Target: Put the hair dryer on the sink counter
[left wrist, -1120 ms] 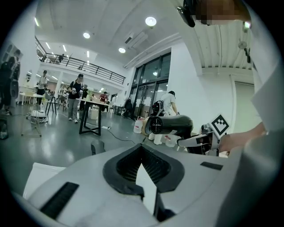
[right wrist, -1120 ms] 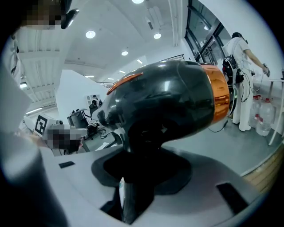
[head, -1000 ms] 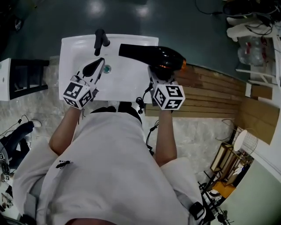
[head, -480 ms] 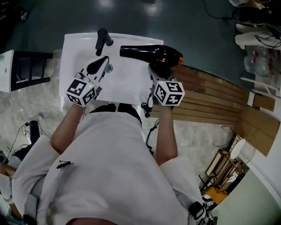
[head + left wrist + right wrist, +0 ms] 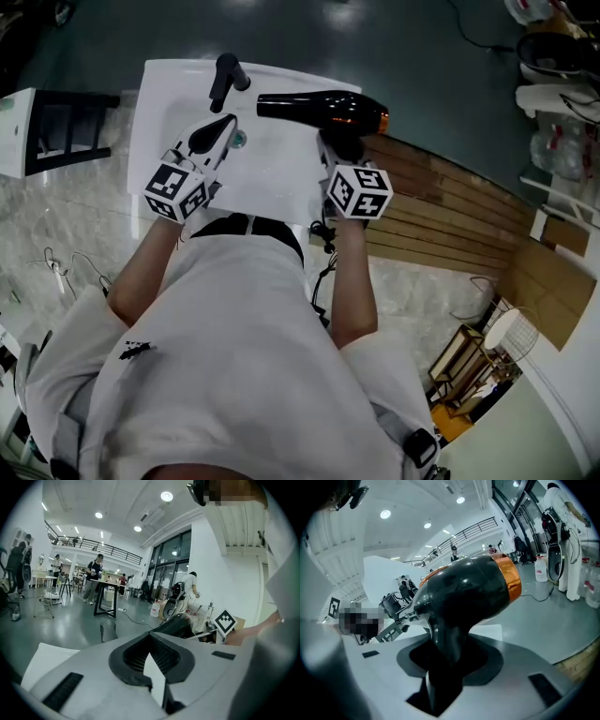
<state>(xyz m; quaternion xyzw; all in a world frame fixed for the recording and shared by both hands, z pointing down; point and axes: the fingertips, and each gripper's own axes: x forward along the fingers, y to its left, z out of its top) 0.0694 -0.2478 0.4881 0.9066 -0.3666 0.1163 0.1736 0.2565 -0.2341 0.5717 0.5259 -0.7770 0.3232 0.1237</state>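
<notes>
Counter in the head view: a smooth white rectangular slab, hollowed shallowly in the middle, with a bent black faucet at its far rim and a small shiny drain. The dryer is glossy black with an orange metallic band at its blunt rear. It lies level over the counter's far right corner, tapered nozzle pointing left toward the faucet; whether it touches the slab I cannot tell. The right tool grips it from below by the handle, with its checker-marked cube toward the person. The left tool sits over the hollow, just beside the drain. Ribbed wooden planks lie off to the right.

Left gripper view: matte white jaws around a ridged black pocket, drawn narrow with tips meeting, nothing between them.

Right gripper view: the dryer's rounded black handle fills the pocket with both jaws clamped on it. The bulbous body and orange ring rise above.
</notes>
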